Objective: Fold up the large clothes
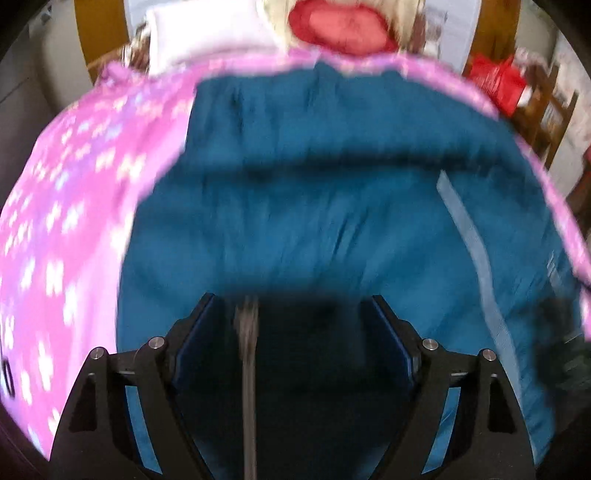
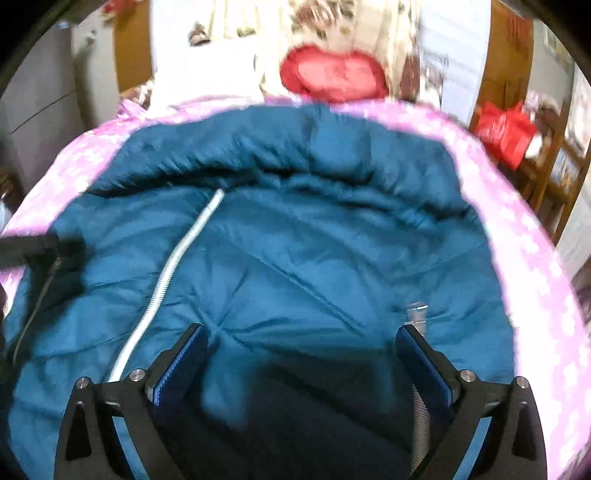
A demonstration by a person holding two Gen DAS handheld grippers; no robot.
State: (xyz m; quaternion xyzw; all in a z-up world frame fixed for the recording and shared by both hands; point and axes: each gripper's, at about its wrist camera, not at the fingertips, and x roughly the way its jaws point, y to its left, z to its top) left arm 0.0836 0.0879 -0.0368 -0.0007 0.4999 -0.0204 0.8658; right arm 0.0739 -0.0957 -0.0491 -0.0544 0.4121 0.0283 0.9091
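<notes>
A large teal padded jacket [image 1: 314, 206] lies spread on a pink flowered bedspread [image 1: 66, 221]. It fills most of the right wrist view [image 2: 295, 251] too. A pale zipper strip runs down it [image 1: 476, 251] [image 2: 162, 280]. My left gripper [image 1: 295, 306] is open just above the jacket's near part, with a dark zipper edge [image 1: 247, 347] between its fingers. My right gripper [image 2: 303, 336] is open over the quilted fabric, with a metal zipper pull [image 2: 415, 314] by its right finger. The left gripper's black body [image 2: 29, 247] shows at the left edge of the right wrist view.
A red heart-shaped cushion [image 1: 340, 26] [image 2: 332, 74] and a white pillow [image 1: 195, 29] lie at the head of the bed. A red bag [image 1: 495, 81] [image 2: 506, 129] sits on wooden furniture to the right. Both views are motion-blurred.
</notes>
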